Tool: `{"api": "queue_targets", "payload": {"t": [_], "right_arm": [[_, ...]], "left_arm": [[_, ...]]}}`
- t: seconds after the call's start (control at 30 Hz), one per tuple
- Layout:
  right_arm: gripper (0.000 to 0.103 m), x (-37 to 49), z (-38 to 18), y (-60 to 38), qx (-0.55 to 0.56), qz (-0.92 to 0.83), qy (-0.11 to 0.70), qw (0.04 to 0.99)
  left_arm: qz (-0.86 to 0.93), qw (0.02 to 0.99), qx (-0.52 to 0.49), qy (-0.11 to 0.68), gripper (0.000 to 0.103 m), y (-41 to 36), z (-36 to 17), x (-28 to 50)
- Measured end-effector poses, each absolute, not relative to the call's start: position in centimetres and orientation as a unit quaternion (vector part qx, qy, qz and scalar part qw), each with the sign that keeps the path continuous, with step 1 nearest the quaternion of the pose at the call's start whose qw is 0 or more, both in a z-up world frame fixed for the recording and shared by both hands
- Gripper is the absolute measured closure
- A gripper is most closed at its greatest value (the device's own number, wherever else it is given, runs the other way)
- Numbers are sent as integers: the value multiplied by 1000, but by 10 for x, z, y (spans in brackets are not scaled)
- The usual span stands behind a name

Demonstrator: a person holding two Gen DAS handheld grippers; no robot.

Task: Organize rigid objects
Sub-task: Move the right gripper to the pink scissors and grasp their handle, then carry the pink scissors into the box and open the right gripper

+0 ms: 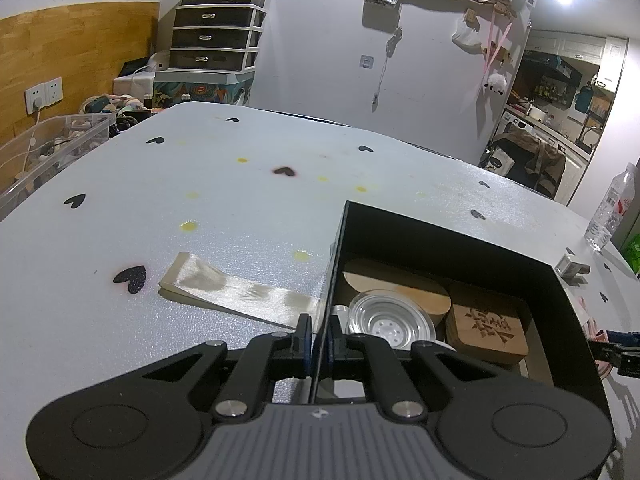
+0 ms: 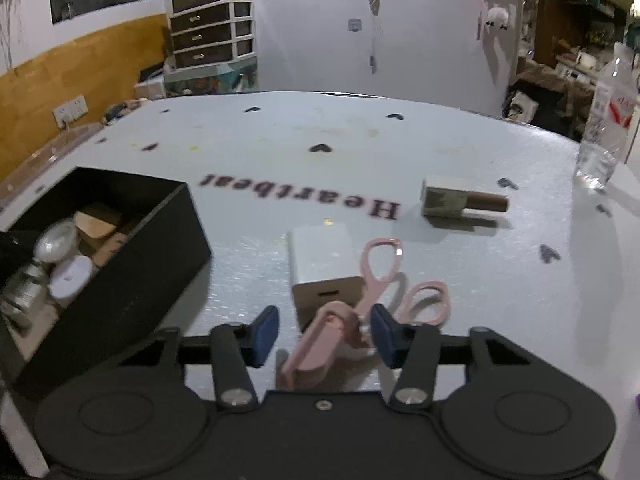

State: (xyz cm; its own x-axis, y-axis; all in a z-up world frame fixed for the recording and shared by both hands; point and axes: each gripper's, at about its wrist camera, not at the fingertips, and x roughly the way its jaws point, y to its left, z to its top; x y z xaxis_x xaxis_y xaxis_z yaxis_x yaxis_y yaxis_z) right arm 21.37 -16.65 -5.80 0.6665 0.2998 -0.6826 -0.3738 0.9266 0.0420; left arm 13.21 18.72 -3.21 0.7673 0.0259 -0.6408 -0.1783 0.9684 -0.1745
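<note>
Two wooden blocks (image 1: 486,326) lie in the matte black box (image 1: 440,240).

A white table (image 2: 304,136) with black heart prints carries a black box (image 2: 132,280) at left, a white charger block (image 2: 324,272) beside pink scissors (image 2: 372,296) near, a small block (image 2: 456,200) and a water bottle (image 2: 604,132) far right.

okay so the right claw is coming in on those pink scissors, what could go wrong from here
1. The pink scissors lie against the white charger block; the right claw, pads not yet touching, may nudge the block.
2. The scissors sit angled between the pads, so they may twist when squeezed.
3. The left claw pinches the black box wall; any tug may shift the box.
</note>
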Motion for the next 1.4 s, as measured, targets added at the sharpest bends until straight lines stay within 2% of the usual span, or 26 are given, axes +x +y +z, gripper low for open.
{"api": "queue_targets", "payload": {"t": [0.13, 0.37, 0.73, 1.03, 1.27, 1.4], "right_arm": [[66, 215, -58, -168, -54, 178, 365, 912], [76, 217, -58, -170, -61, 161, 364, 915], [79, 216, -53, -172, -63, 160, 362, 916], [80, 210, -25, -181, -38, 159, 327, 931], [80, 196, 13, -157, -31, 235, 274, 932], [80, 189, 23, -131, -35, 313, 273, 909]], "left_arm": [[55, 933, -113, 337, 95, 187, -32, 132], [55, 933, -113, 337, 95, 187, -32, 132], [55, 933, -113, 337, 95, 187, -32, 132], [54, 933, -113, 337, 95, 187, -32, 132], [55, 933, -113, 337, 95, 187, -32, 132], [55, 933, -113, 337, 95, 187, -32, 132]]}}
